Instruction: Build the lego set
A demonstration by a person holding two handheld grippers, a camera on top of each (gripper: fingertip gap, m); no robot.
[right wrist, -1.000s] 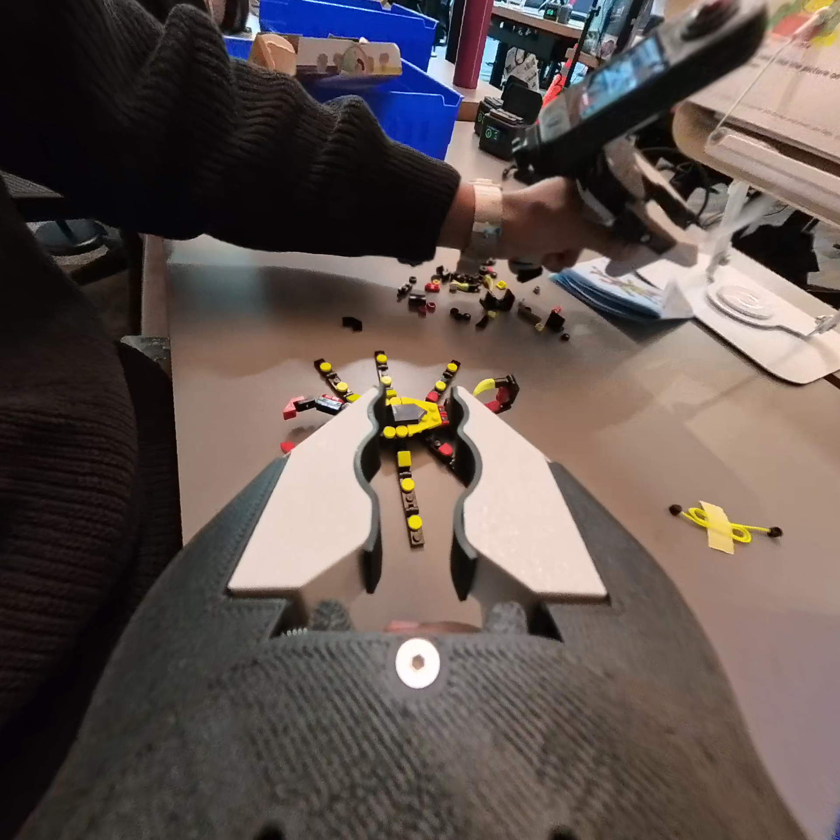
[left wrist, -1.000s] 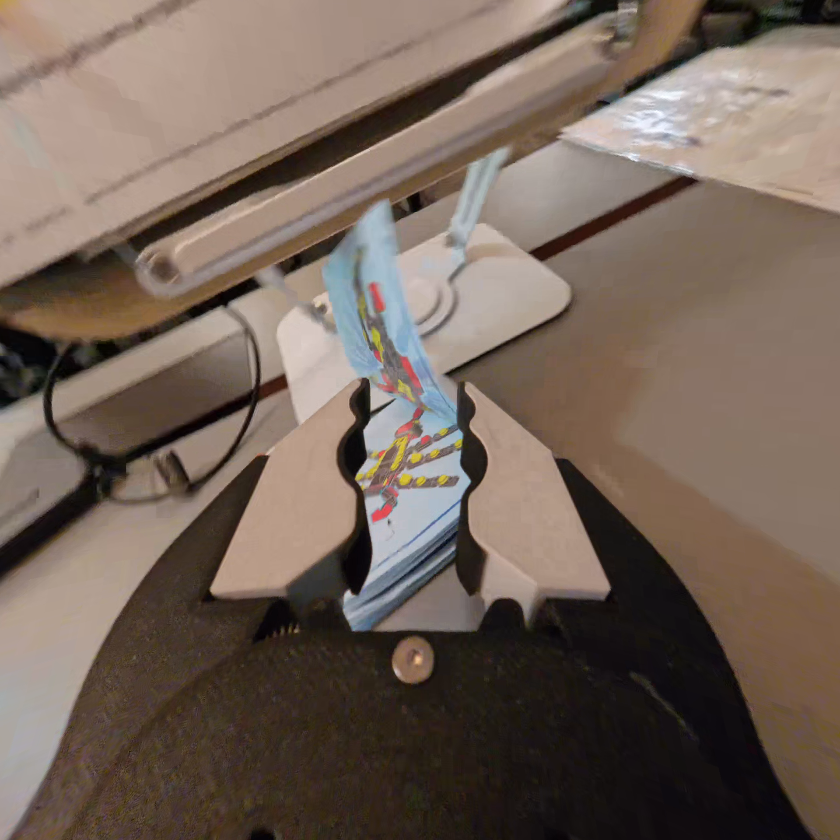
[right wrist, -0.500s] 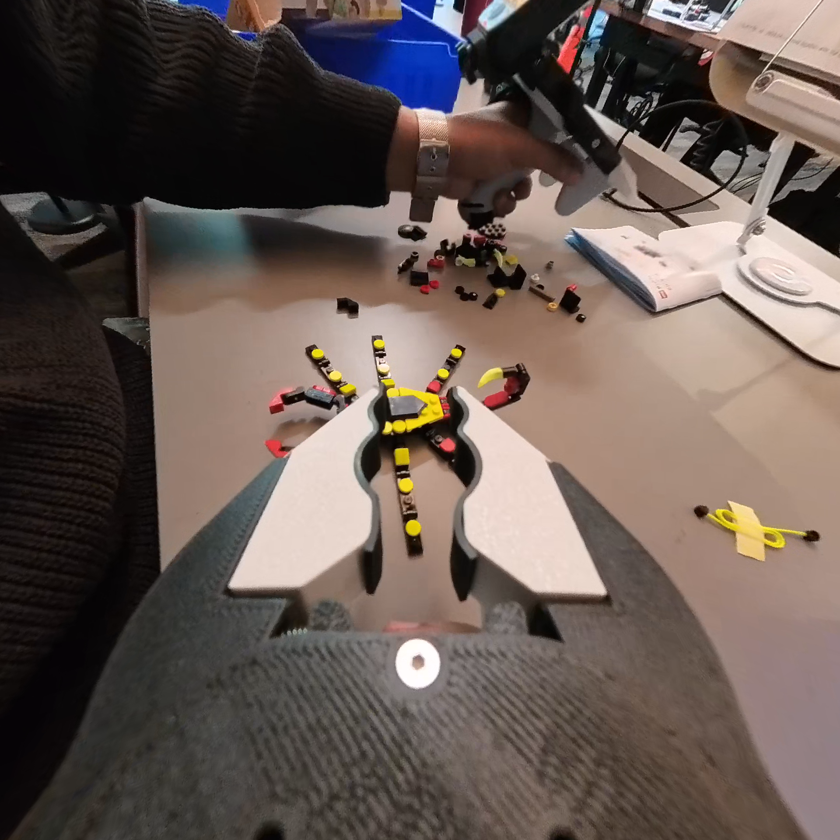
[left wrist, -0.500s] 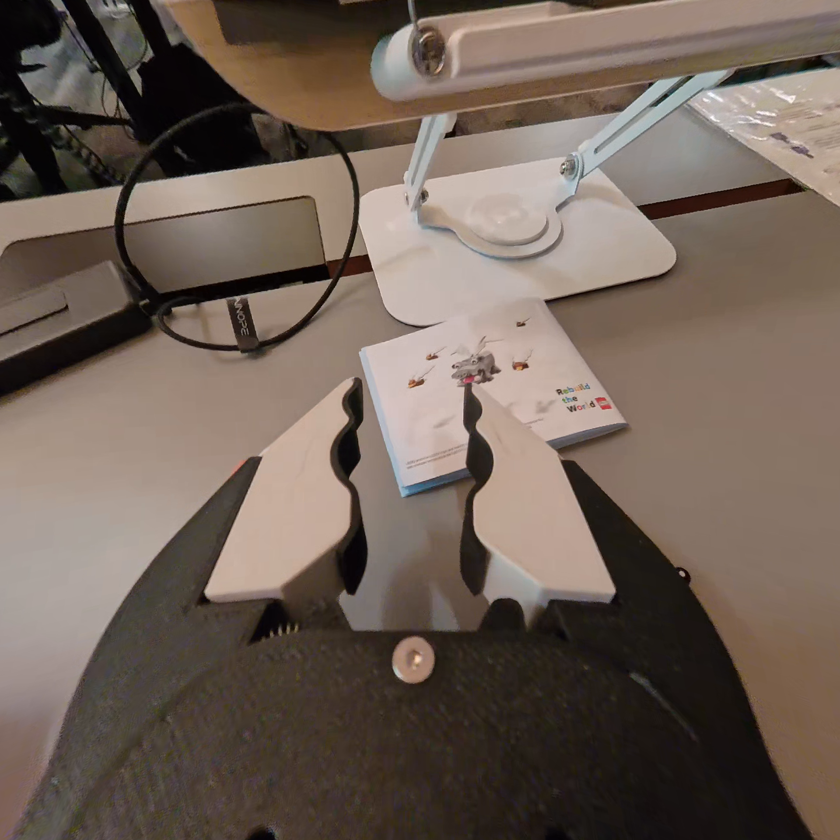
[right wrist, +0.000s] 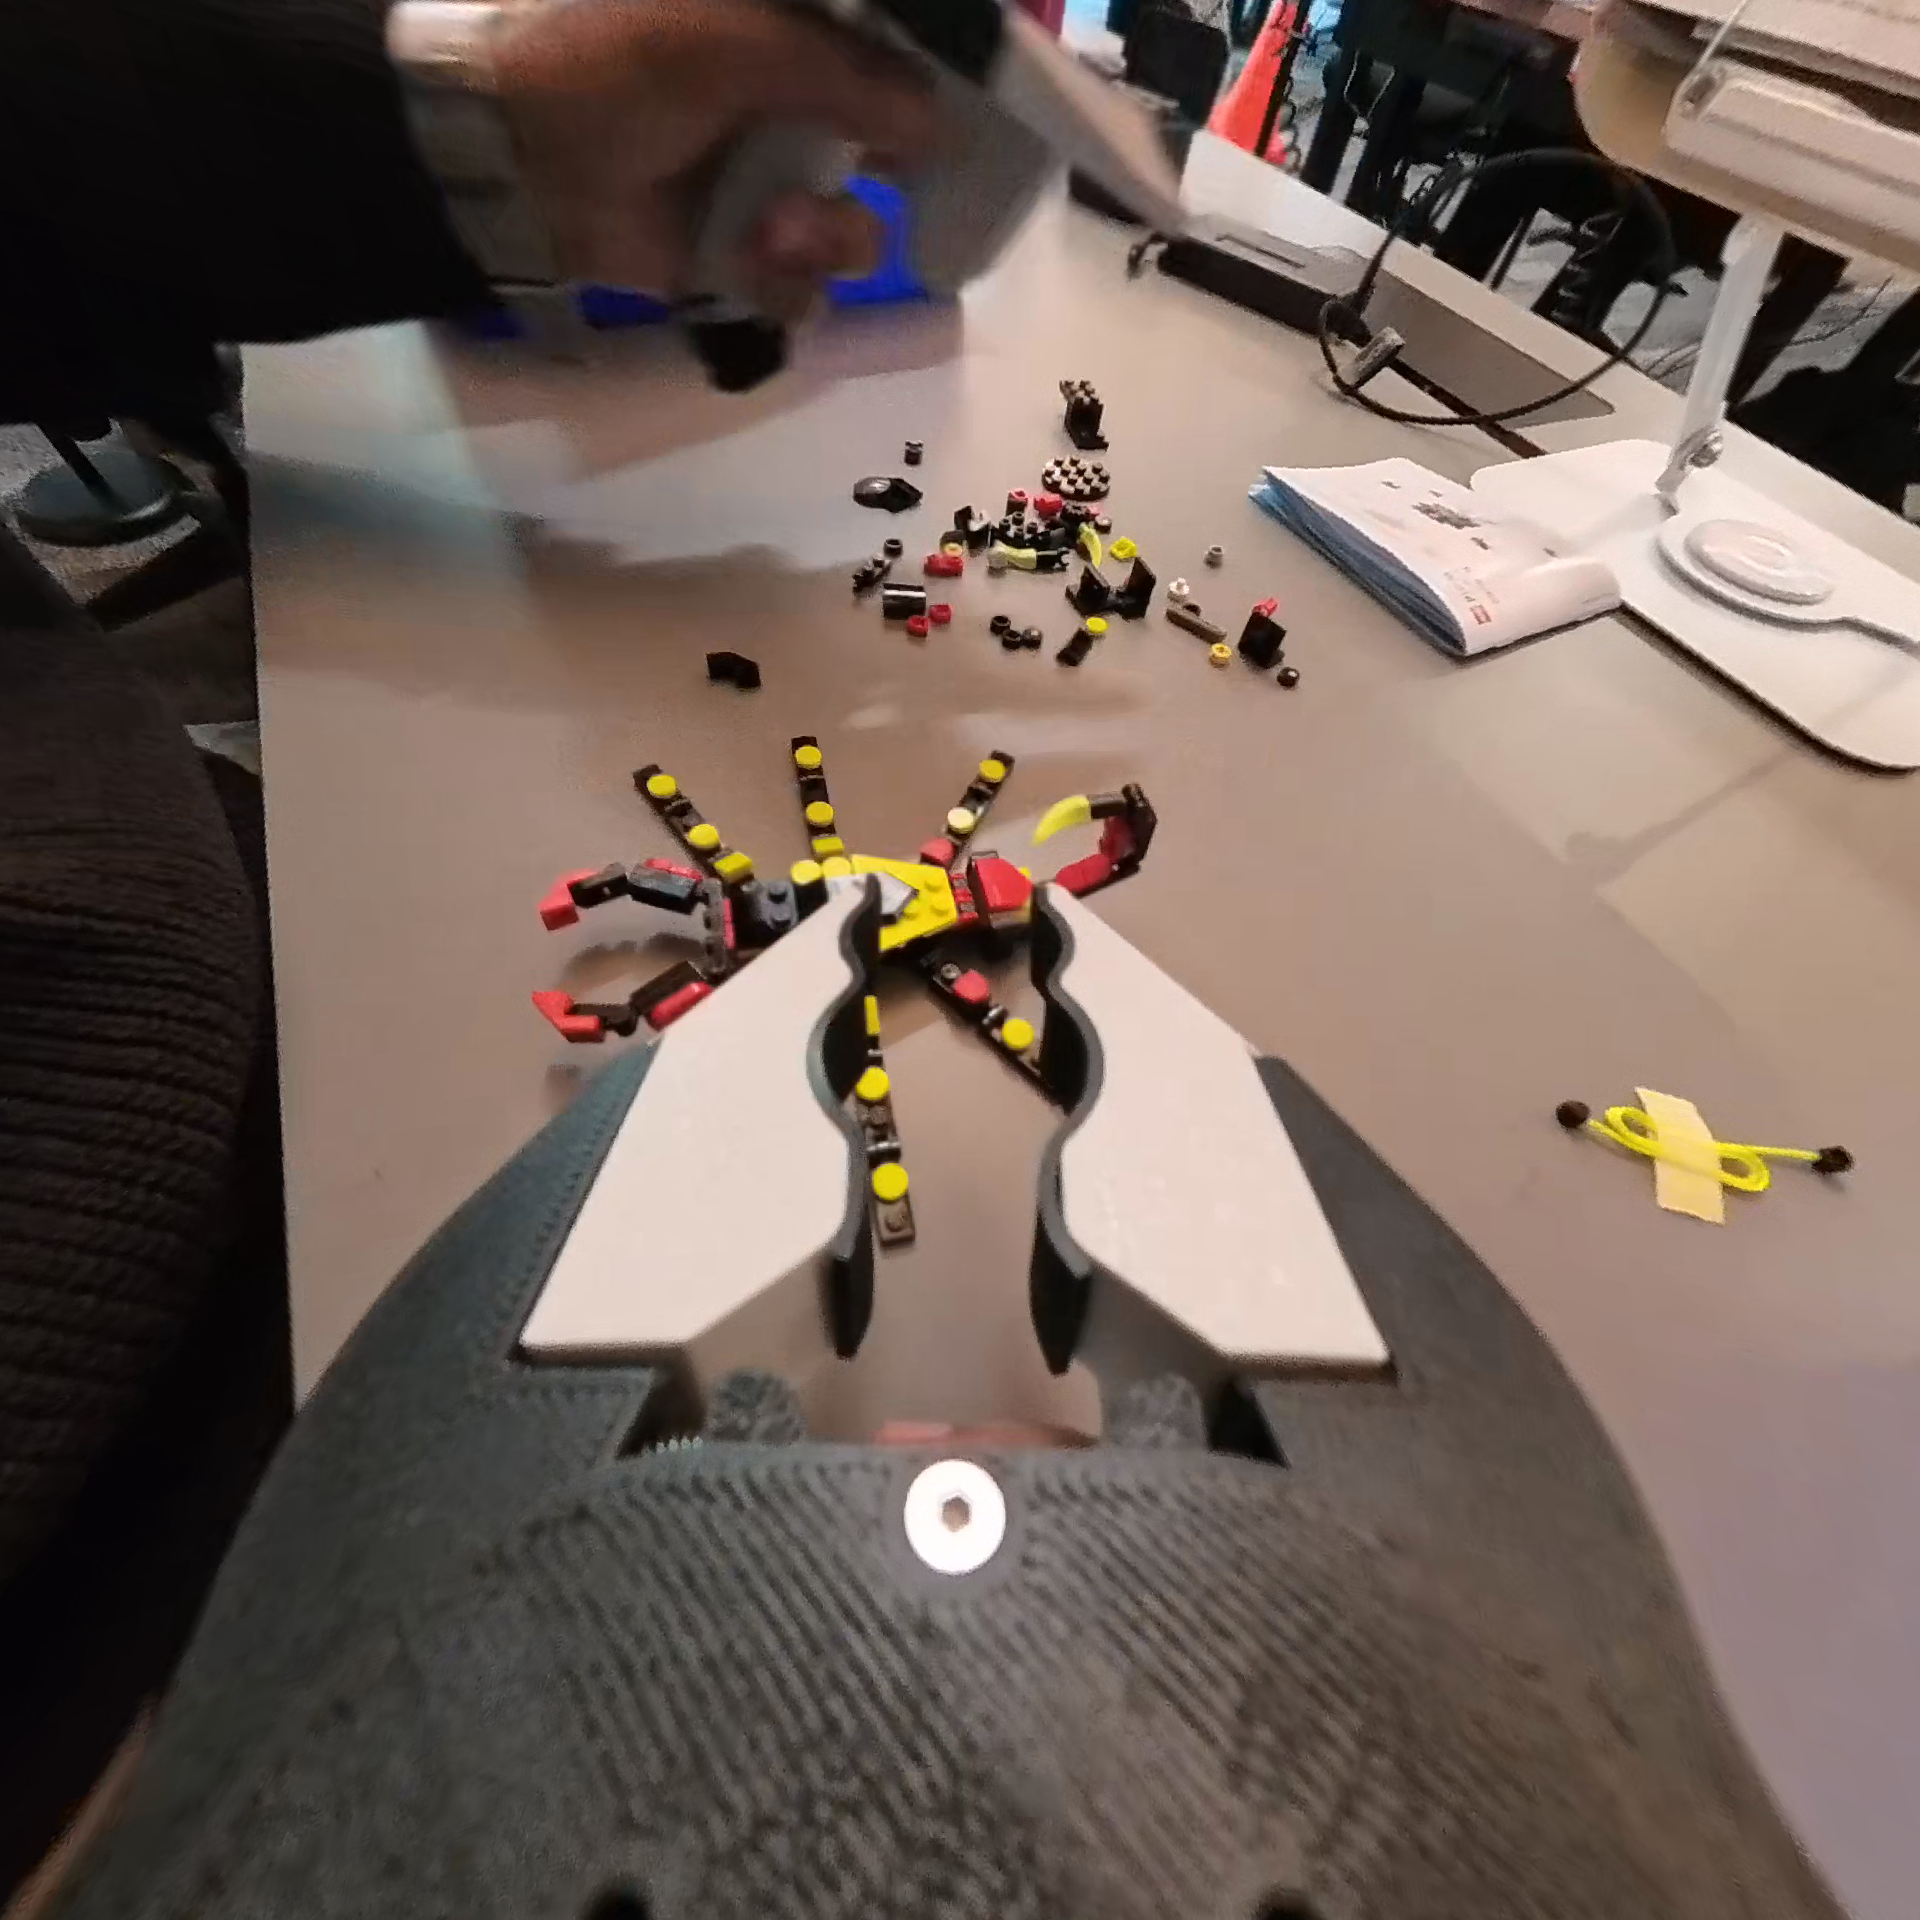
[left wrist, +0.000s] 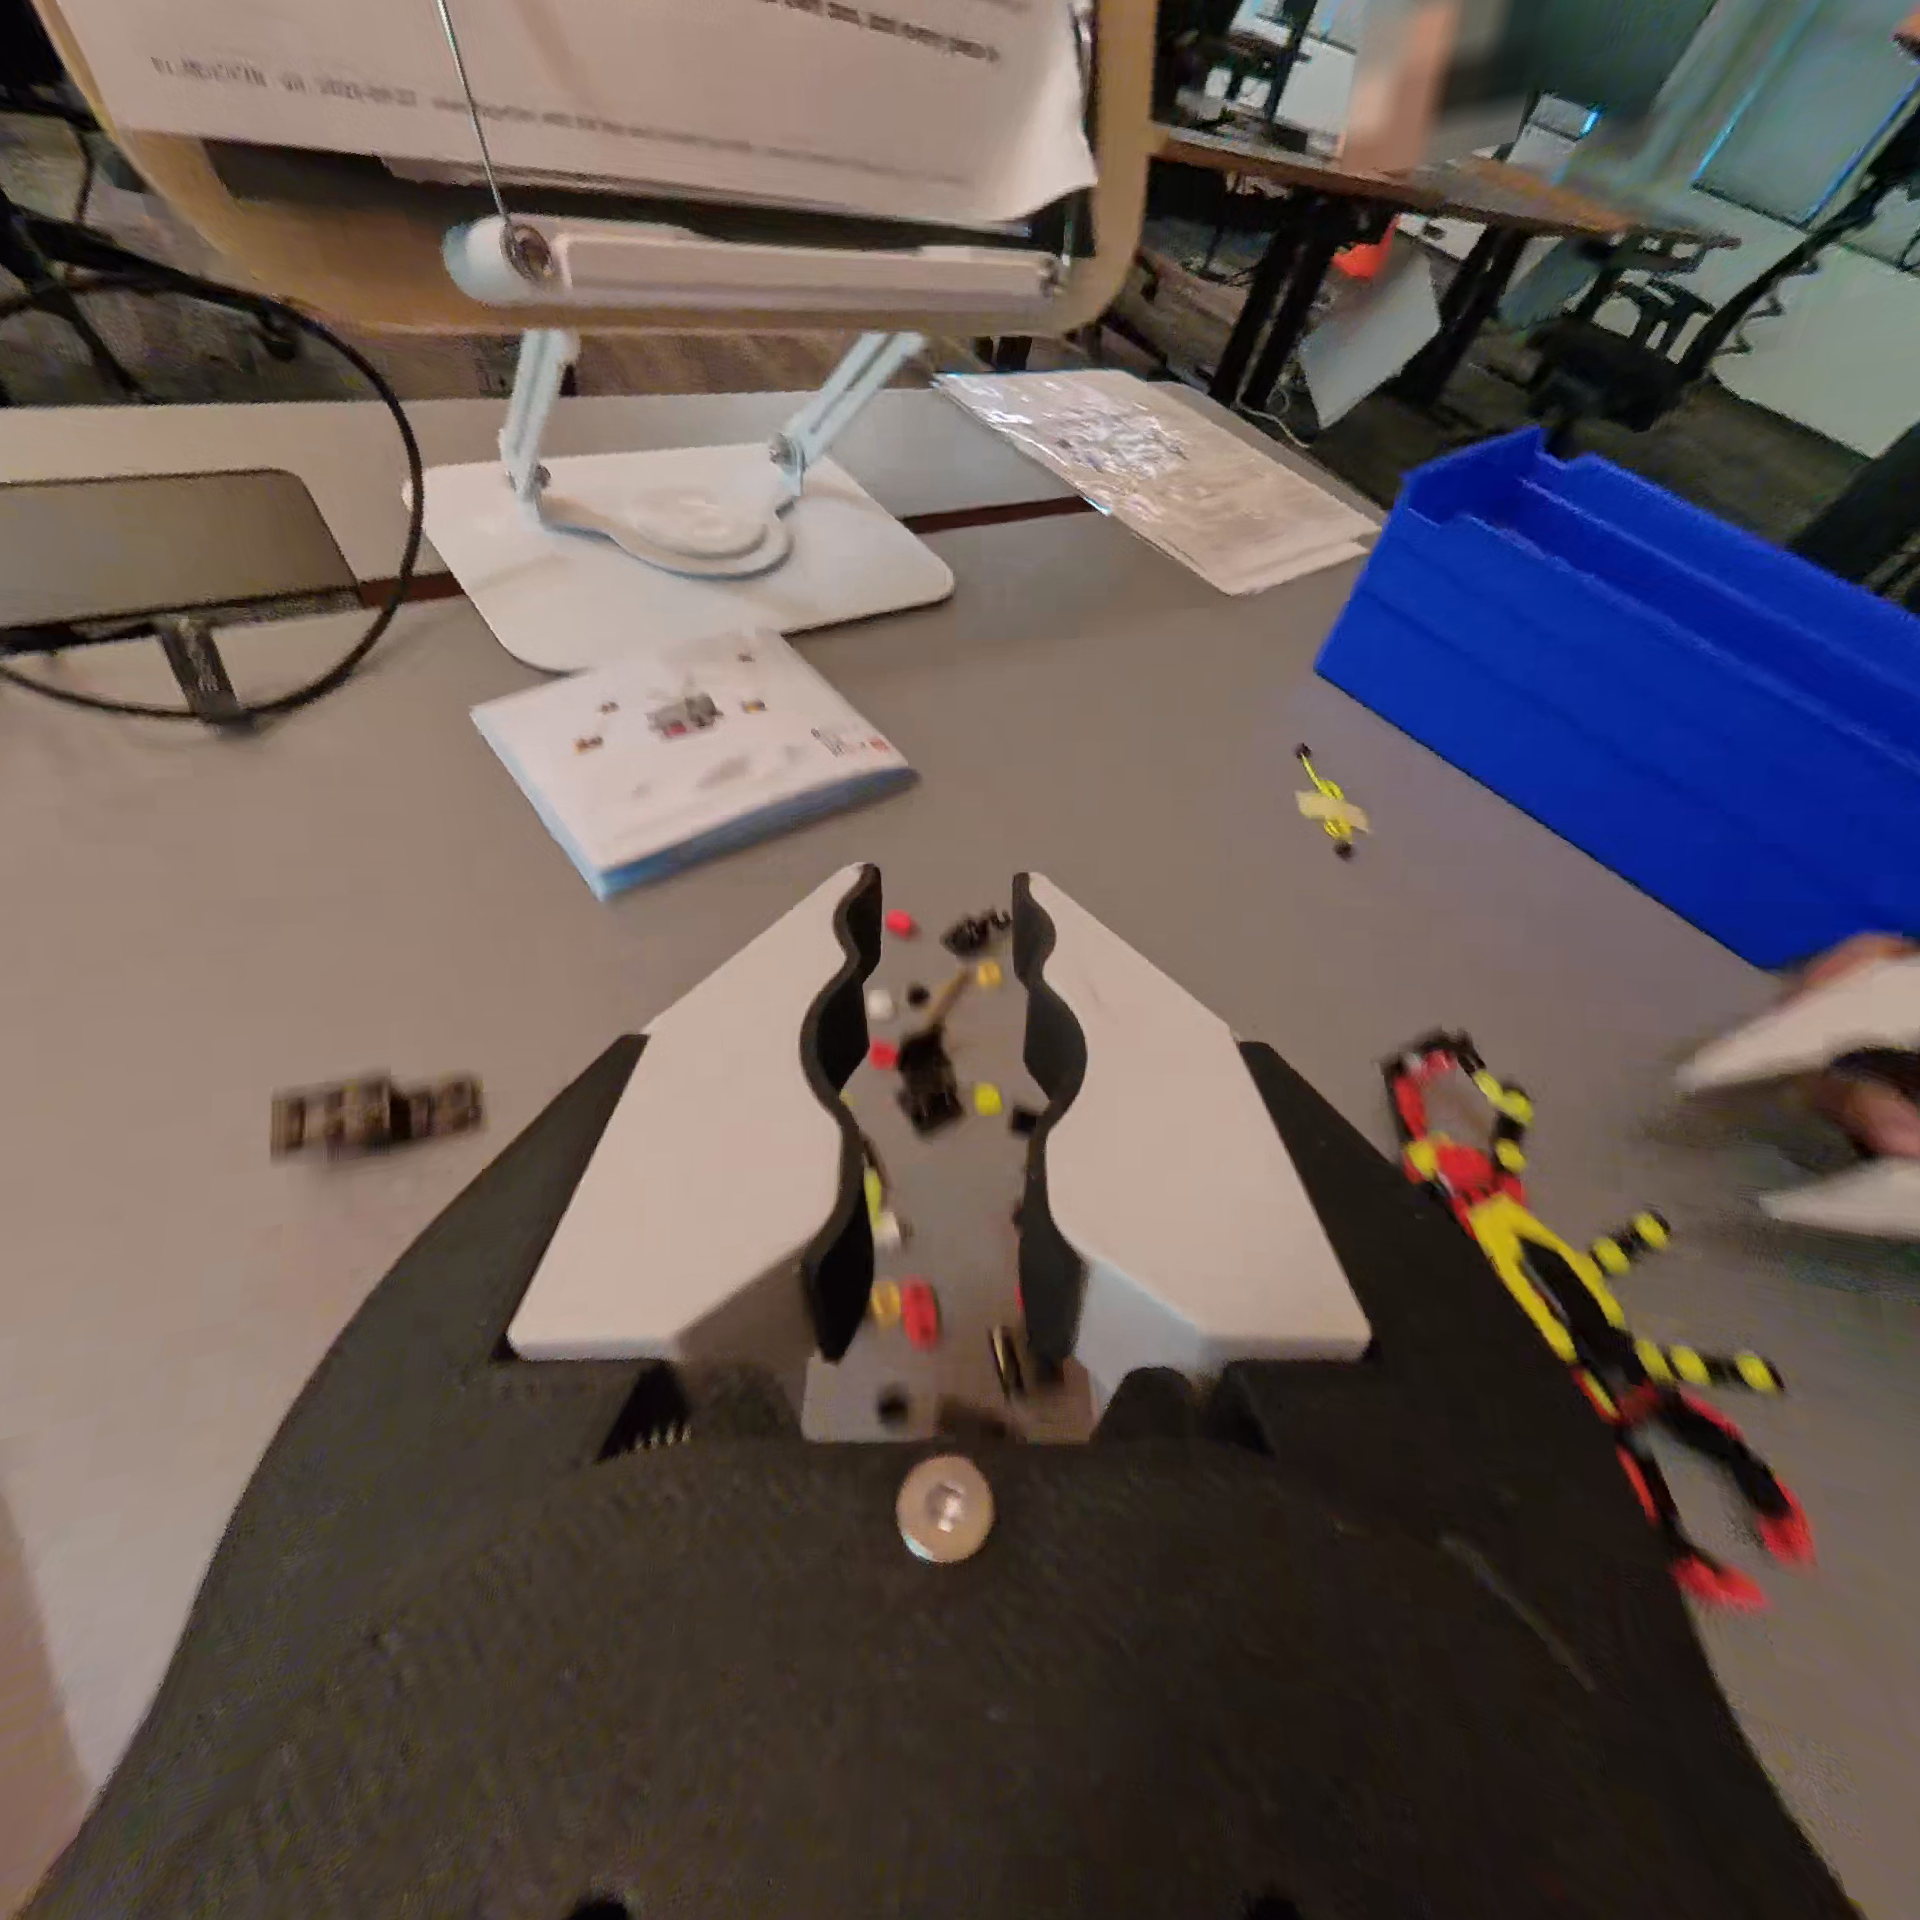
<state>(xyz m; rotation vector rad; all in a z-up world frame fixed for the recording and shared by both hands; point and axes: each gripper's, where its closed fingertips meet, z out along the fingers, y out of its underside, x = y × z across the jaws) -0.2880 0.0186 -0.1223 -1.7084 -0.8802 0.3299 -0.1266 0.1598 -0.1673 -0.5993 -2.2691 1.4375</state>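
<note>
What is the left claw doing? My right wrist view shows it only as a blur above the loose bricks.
Observer: The left claw is open above the loose bricks; they lie on the table between its fingers, none gripped.
Operator: What sits beside the white stand?
Observer: A crinkled clear sleeve of papers lies right of the stand's base.
Operator: And past the yellow cord?
Observer: A blue bin stands just beyond the yellow cord.
</note>
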